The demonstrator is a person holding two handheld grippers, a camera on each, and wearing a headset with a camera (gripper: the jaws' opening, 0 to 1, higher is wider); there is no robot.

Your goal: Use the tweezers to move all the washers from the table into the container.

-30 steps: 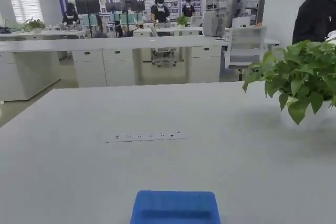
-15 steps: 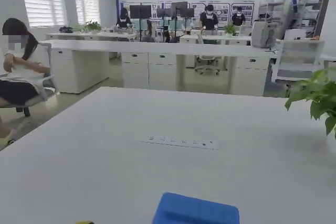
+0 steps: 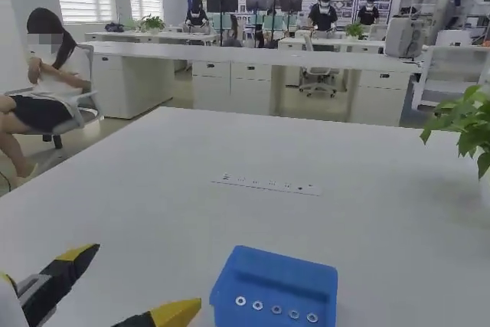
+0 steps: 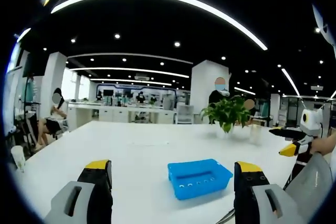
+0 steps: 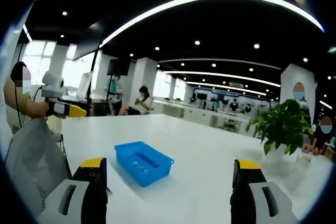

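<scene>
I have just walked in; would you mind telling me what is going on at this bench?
A person holds a gripper in each hand over a white workbench. The left hand-held gripper and the right hand-held gripper both point at a blue container, jaws open and holding nothing. A row of small washers sits at the container's near edge. A potted plant stands off to one side.

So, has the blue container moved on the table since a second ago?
No. The container still sits just on the near side of the socket strip; it is the camera that shifted.
</scene>
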